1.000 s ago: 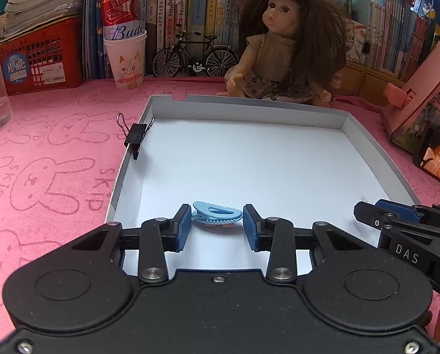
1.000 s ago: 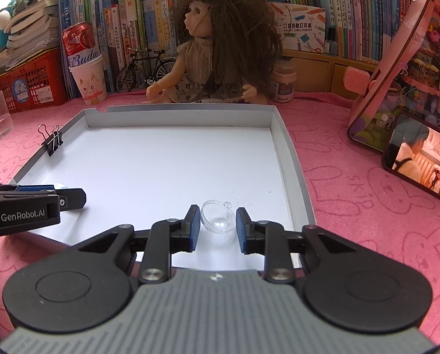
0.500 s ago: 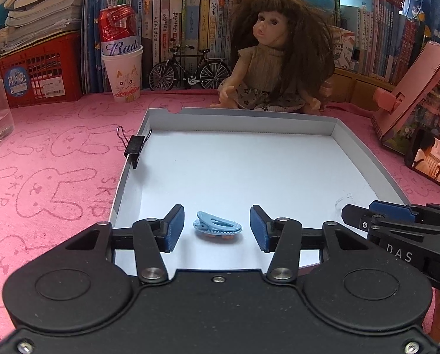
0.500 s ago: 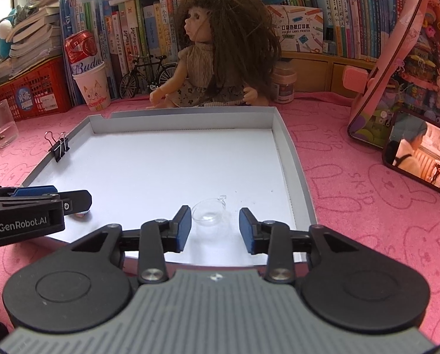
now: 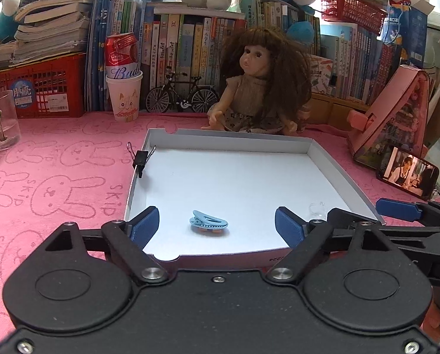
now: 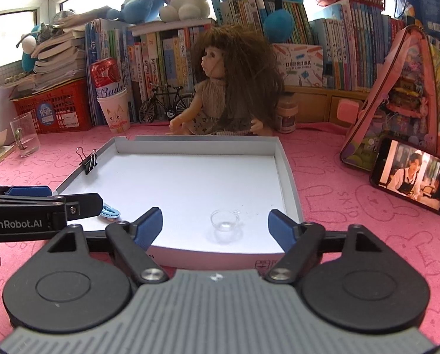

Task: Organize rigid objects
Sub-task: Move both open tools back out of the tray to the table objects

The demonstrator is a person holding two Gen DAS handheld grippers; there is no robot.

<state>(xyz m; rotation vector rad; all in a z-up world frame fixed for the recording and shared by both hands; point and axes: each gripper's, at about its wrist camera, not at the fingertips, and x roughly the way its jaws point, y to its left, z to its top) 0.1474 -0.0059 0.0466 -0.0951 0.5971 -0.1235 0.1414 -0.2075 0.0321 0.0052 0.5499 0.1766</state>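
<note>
Both tongs spread wide over a white tray on the pink counter, nothing gripped.

The left tongs [image 5: 217,226] have their jaws opening, and the blue hair clip [image 5: 208,222] lies loose on the floor of the white tray [image 5: 228,138] between the blue pads, touched by neither. The right tongs [image 6: 215,225] are opening as well; the small clear cup [image 6: 225,221] sits upright on the tray floor between their pads, free of both, near the tray's right wall. A black binder clip [image 5: 139,158] is clamped on the tray's left wall. Behind the tray a long-haired doll [image 5: 259,88] sits on the pink counter [image 5: 57,183], with a model bicycle [image 5: 183,96] and a red can in a paper cup [image 5: 123,73] to its left.
</note>
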